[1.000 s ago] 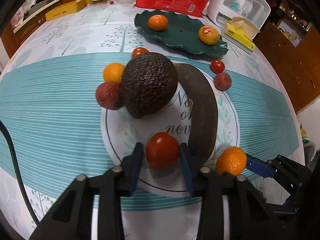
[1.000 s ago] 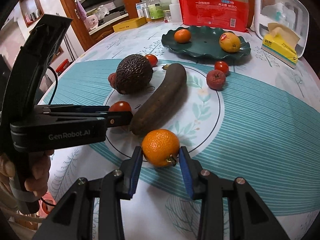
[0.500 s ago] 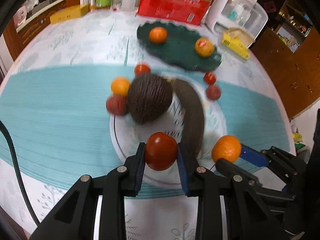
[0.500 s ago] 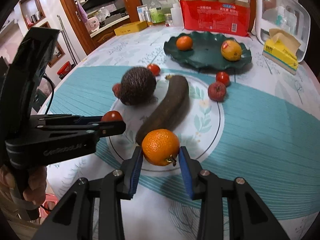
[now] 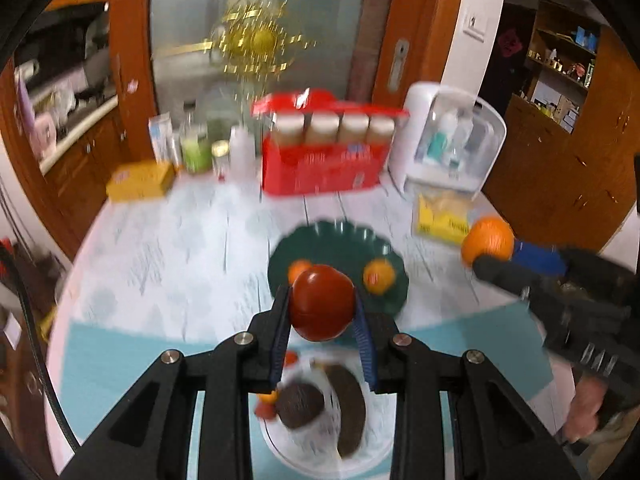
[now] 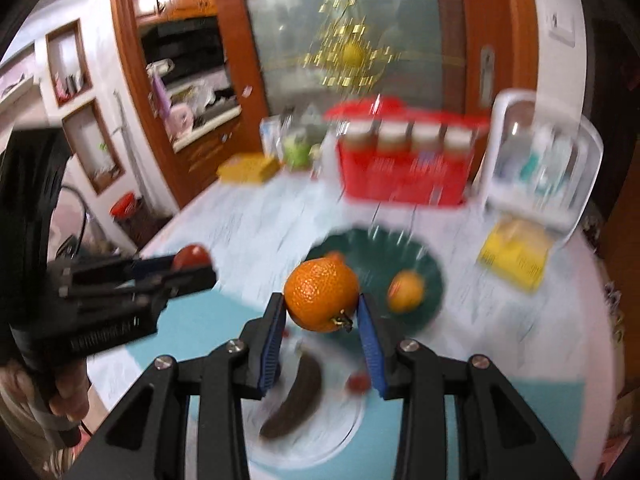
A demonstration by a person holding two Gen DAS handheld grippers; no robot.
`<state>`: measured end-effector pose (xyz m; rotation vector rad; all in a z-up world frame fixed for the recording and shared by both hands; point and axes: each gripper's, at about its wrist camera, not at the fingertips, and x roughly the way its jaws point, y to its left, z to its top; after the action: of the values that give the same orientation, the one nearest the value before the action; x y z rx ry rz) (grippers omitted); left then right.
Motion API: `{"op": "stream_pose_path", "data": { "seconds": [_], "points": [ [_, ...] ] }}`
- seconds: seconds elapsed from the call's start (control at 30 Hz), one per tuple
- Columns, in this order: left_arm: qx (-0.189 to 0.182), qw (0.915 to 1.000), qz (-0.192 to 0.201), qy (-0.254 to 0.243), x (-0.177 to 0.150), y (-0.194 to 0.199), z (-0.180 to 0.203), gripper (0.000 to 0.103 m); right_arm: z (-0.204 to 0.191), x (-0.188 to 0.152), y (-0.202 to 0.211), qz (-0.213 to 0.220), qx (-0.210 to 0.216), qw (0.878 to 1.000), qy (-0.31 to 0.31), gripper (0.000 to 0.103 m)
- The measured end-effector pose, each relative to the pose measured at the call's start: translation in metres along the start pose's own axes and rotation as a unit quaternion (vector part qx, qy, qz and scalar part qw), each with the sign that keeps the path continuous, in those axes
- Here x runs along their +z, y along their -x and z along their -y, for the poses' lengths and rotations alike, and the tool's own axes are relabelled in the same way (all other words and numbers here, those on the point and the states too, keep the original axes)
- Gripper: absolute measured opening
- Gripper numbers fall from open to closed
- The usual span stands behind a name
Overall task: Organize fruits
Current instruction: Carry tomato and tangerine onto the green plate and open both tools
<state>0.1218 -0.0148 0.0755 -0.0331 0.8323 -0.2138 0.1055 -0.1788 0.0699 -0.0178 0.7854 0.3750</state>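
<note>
Between the blue pads of my left gripper sits the tomato, pinched on both flanks and carried clear above the table. My right gripper is closed the same way on the orange, stem end down toward me, also in the air. Both jaws are only as wide as the fruit they hold, so neither has a free grip.

What the coming move turns on, as I judge it, is the green plate: it lies straight ahead of and below both loads, with two orange fruits already on it, one on its right half and one half hidden behind the tomato. The bare middle of the plate is the likely drop spot, and the two grippers approach it side by side, tomato on the left, orange on the right; which is nearer I cannot tell.

Nearer me and underneath, the avocado and the dark banana lie on the white round mat, the banana's long axis running away from me. Motion blur smears the rest.
</note>
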Motion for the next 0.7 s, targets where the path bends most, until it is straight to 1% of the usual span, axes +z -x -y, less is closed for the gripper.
{"op": "stream_pose_path", "data": {
  "seconds": [0.03, 0.13, 0.23, 0.27, 0.3, 0.37, 0.43, 0.6, 0.7],
  "points": [
    [0.001, 1.0000, -0.001, -0.002, 0.010, -0.001, 0.001, 0.029, 0.006, 0.018, 0.000, 0.000, -0.001, 1.000, -0.006, 0.037],
    [0.005, 0.9999, -0.014, -0.005, 0.043, -0.016, -0.002, 0.029, 0.022, 0.058, -0.009, -0.008, -0.008, 1.000, -0.024, 0.037],
    [0.009, 0.9991, -0.038, -0.013, 0.066, -0.044, -0.004, 0.029, 0.035, 0.079, -0.027, -0.019, -0.020, 0.999, -0.037, 0.037],
    [0.010, 0.9986, -0.051, -0.012, 0.071, -0.056, -0.006, 0.029, 0.040, 0.085, -0.038, -0.026, -0.019, 0.999, -0.041, 0.037],
    [0.008, 0.9973, -0.072, -0.011, 0.075, -0.073, -0.008, 0.029, 0.046, 0.089, -0.052, -0.036, -0.018, 0.998, -0.049, 0.037],
    [0.002, 0.9956, -0.093, -0.009, 0.074, -0.096, -0.009, 0.029, 0.054, 0.091, -0.078, -0.057, -0.020, 0.996, -0.064, 0.037],
    [0.004, 0.9928, -0.119, -0.010, 0.066, -0.125, -0.009, 0.029, 0.063, 0.088, -0.108, -0.079, -0.022, 0.994, -0.076, 0.037],
    [-0.012, 0.9829, -0.184, -0.006, 0.031, -0.194, -0.008, 0.029, 0.080, 0.067, -0.178, -0.133, -0.026, 0.986, -0.101, 0.037],
    [-0.025, 0.9769, -0.212, -0.003, 0.010, -0.229, -0.006, 0.029, 0.090, 0.050, -0.217, -0.161, -0.027, 0.980, -0.117, 0.037]
  ]
}}
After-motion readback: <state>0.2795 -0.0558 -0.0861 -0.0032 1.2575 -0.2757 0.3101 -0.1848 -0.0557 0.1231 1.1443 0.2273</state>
